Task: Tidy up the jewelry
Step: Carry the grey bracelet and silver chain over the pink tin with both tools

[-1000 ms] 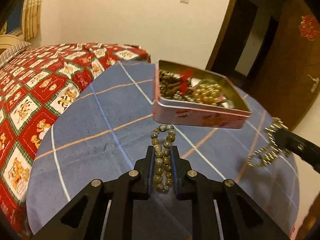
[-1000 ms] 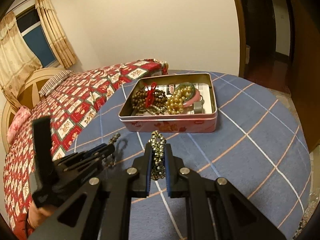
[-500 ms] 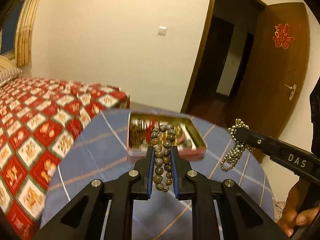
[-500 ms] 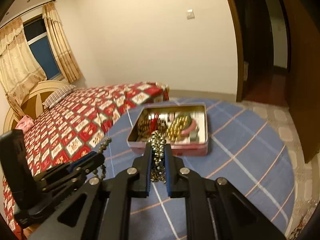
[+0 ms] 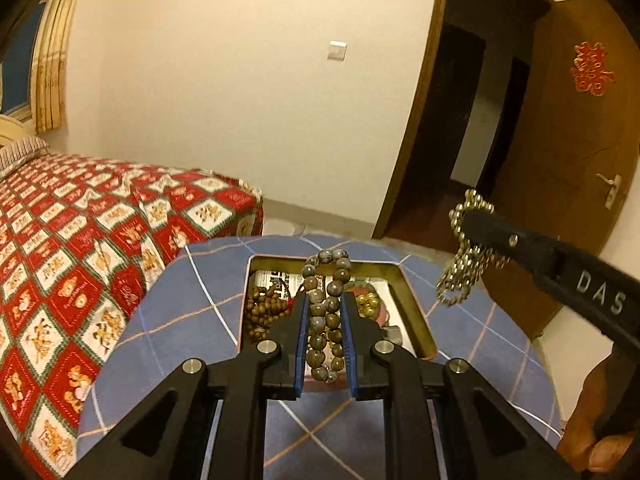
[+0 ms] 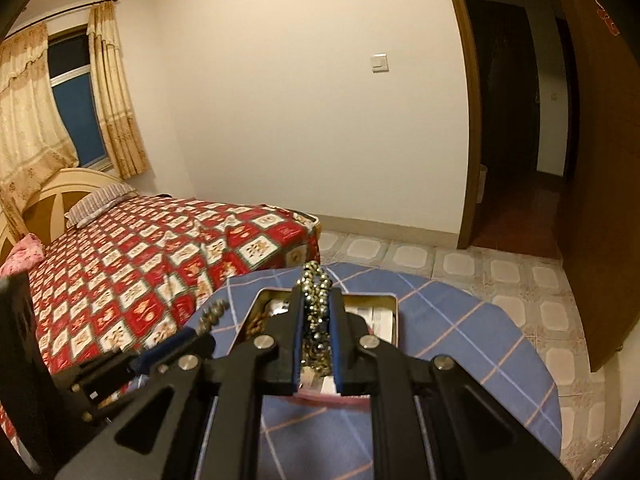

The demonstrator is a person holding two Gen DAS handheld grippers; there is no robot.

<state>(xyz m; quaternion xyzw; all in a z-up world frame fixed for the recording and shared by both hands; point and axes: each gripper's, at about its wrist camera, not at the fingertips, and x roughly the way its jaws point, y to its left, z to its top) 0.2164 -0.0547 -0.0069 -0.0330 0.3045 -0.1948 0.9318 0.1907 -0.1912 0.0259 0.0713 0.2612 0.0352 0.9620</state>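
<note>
With both loads up over the open rectangular metal tin (image 5: 416,312) on the blue checked tablecloth (image 5: 180,320), left gripper (image 5: 325,300) pinches grey-brown stone bead bracelet (image 5: 326,312), right gripper (image 6: 316,308) pinches gold metal-bead chain (image 6: 316,300). Lower inside the rim, then release; one at a time avoids tangles.

Two grippers: left gripper (image 5: 325,312) at lower centre, right gripper (image 6: 317,312) likewise. Two held strands: one grey-brown bead bracelet (image 5: 326,312), one gold bead chain (image 6: 316,300). One open tin (image 5: 416,320) mid-frame. One round table (image 6: 460,344). One bed (image 6: 160,256) at left. One light switch (image 6: 379,62) upper centre.
</note>
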